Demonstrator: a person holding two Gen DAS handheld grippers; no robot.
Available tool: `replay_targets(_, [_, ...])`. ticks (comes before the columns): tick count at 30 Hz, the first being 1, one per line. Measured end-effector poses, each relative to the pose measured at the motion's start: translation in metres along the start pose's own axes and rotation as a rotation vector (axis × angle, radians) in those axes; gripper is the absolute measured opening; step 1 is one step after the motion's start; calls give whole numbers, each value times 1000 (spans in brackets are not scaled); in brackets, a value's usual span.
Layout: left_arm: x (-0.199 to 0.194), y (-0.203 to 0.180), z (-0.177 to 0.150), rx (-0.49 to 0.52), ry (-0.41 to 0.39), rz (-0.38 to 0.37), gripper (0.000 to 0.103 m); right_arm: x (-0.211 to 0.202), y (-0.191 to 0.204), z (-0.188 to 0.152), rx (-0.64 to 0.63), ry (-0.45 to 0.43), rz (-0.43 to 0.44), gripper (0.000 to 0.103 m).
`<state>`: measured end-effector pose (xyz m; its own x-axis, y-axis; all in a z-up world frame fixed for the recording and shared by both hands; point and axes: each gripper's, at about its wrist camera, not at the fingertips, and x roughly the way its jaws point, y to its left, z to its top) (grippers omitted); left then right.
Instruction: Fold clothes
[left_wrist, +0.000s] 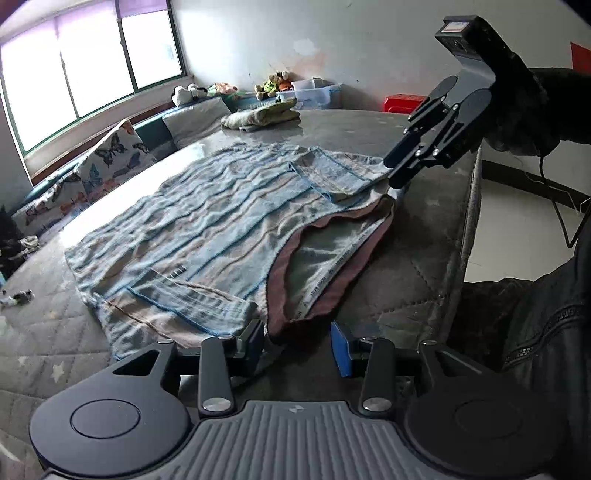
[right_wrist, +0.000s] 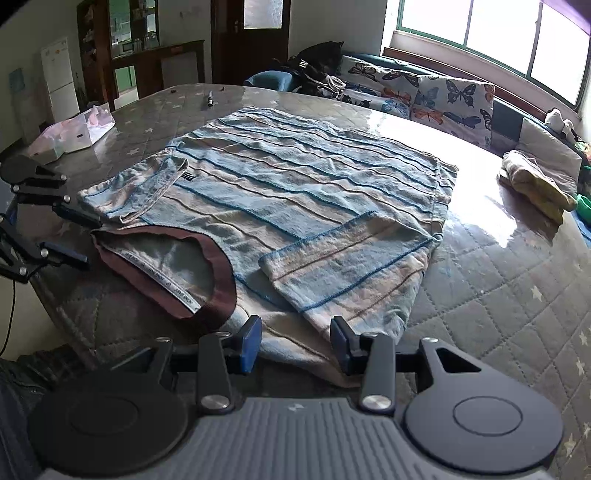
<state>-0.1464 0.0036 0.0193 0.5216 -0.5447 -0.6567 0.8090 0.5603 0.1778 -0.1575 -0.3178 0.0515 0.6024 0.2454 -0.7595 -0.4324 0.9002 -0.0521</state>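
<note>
A blue and beige striped shirt (left_wrist: 221, 221) (right_wrist: 295, 177) lies flat on a grey quilted mattress (left_wrist: 406, 280), with both sleeves folded in over the body. Its maroon collar (left_wrist: 314, 266) (right_wrist: 166, 266) faces the near edge. My left gripper (left_wrist: 298, 343) (right_wrist: 74, 236) is at one shoulder beside the collar. Its jaws stand apart, the cloth edge lies loosely between them, and the pads do not press it. My right gripper (right_wrist: 295, 343) (left_wrist: 397, 166) is low at the other shoulder, also open, with shirt fabric between its fingers.
A folded yellowish garment (left_wrist: 262, 116) (right_wrist: 535, 181) lies at the far side. Butterfly cushions (left_wrist: 110, 155) (right_wrist: 443, 99) line the window bench. A plastic-wrapped pack (right_wrist: 74, 133) and a pen (right_wrist: 209, 99) sit on the mattress. The mattress edge (left_wrist: 469, 221) drops off beside a person's dark sleeve (left_wrist: 535, 110).
</note>
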Motion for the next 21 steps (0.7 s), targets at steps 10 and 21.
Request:
replay_targets(10, [9, -4, 3, 9, 4, 80, 17, -6, 14, -10, -147, 21, 3, 46])
replay_targets(21, [5, 26, 28, -151, -55, 152, 13, 8, 35, -10, -293, -45, 2, 57])
